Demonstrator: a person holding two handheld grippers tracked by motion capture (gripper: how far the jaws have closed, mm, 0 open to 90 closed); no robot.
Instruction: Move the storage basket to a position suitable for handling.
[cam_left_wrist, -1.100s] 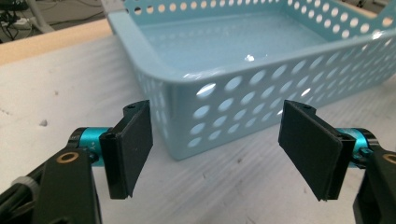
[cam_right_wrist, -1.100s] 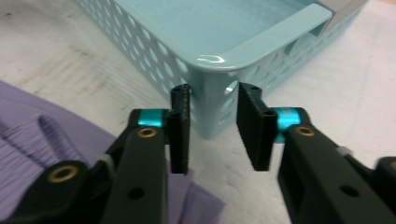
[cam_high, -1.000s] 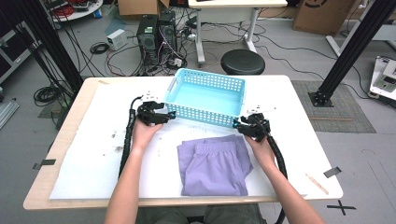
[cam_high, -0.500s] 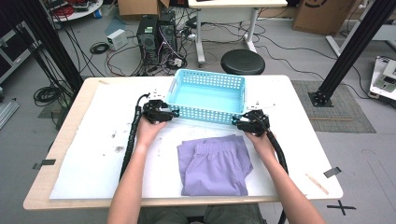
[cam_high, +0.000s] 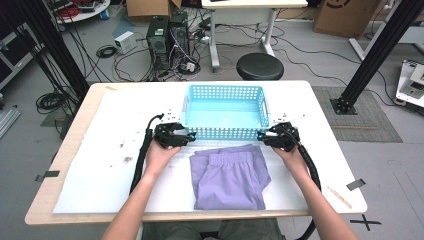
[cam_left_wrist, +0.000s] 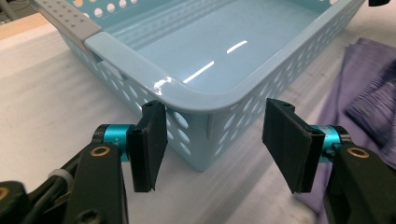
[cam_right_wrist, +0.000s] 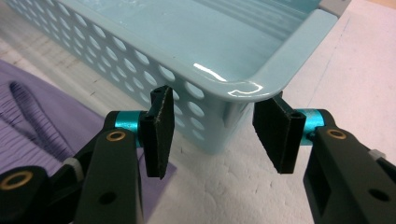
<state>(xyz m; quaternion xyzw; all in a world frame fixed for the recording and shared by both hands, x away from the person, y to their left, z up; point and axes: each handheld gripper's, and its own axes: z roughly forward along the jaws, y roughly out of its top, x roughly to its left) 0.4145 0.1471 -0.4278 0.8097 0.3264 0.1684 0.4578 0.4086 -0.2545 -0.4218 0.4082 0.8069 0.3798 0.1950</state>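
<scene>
While sitting mid-bench with its long axis running left to right, blue basket (cam_high: 226, 111) waiting empty, near wall facing the person. Straddled at each near corner: left hand-held gripper (cam_high: 189, 135) at the left one, right hand-held gripper (cam_high: 260, 135) at the right. Left jaws just been closing, yet pads spread on either side of the rounded corner in the left gripper view, gaps showing, nothing pinched. Same story on the right: pads (cam_right_wrist: 159, 123) flanking the corner, parted, not pressing on the plastic. Basket lying straight ahead of both, just beyond the tips, neither hand nearer. Closer to the person, touching distance behind the grippers, folded purple shorts (cam_high: 229, 175) flat on the white sheet (cam_high: 100, 175). Likely next: squeeze both corners, then shift the basket.
</scene>
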